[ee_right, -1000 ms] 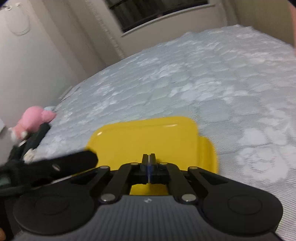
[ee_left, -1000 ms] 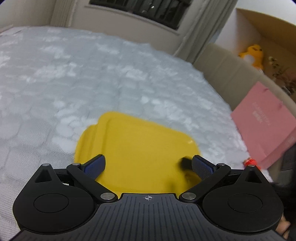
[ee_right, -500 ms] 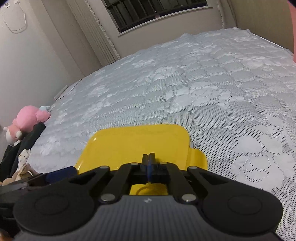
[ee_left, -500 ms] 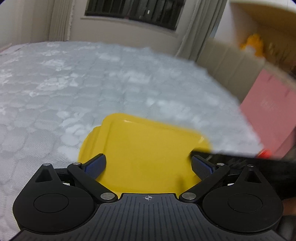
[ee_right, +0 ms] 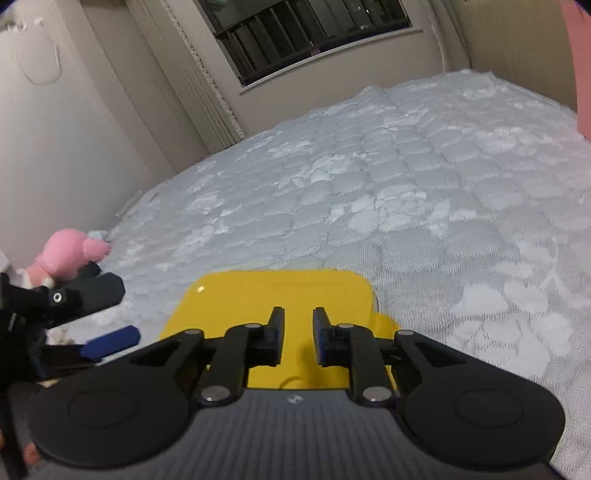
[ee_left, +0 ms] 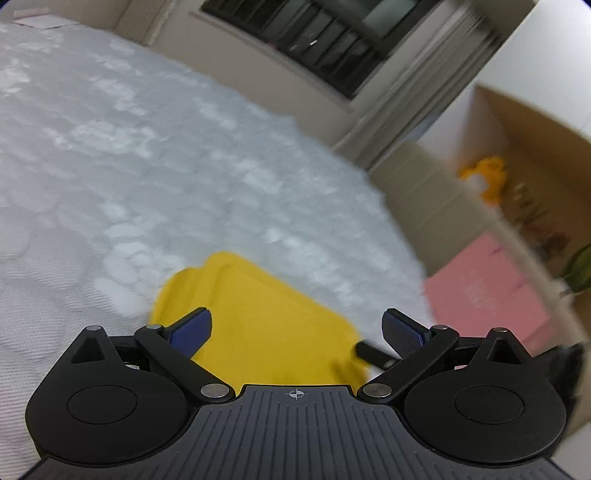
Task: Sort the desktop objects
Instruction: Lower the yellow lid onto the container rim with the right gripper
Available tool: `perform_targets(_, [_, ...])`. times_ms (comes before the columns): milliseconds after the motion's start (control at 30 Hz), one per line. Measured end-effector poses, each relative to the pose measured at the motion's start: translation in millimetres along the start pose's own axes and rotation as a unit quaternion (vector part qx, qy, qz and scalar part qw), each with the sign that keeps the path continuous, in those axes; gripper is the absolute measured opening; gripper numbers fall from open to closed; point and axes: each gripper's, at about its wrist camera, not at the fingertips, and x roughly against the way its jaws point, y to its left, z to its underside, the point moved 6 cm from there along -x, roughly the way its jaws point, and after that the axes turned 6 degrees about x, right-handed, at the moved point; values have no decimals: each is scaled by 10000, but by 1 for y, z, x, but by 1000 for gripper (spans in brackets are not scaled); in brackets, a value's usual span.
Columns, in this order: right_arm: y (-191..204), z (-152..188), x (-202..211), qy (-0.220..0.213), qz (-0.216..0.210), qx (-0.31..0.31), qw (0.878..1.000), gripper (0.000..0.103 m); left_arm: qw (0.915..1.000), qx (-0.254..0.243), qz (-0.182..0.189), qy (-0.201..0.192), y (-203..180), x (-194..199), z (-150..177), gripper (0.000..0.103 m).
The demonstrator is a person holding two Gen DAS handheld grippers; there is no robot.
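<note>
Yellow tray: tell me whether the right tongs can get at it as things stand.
Probably yes. The right tongs hang just above the yellow tray, jaws opening with nothing between them and nothing blocking the way. The left tongs sit off beside it.

Lying across most of the room: a white quilted mattress (ee_right: 424,192) with a leafy pattern. Sitting beyond it, a dark barred window (ee_right: 310,33) in pale walls (ee_right: 74,122), curtains (ee_left: 417,110) hanging beside. Standing at the right edge, an open cardboard box (ee_left: 532,147).
</note>
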Motion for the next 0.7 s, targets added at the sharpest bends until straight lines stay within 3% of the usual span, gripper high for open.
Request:
perform_targets(100, [5, 1, -14, 192, -43, 61, 9998, 18, 9996, 43, -233, 178, 11, -13, 8, 101])
perform_targets(300, [5, 4, -24, 356, -16, 160, 9992, 5, 9930, -885, -765, 175, -8, -19, 25, 101])
perform_targets(500, [-2, 2, -26, 454, -189, 58, 9988, 0, 9907, -1028, -872, 187, -10, -18, 29, 101])
perform_targets(700, [7, 3, -26, 425, 36, 405, 9983, 0, 9895, -1139, -843, 279, -15, -19, 35, 101])
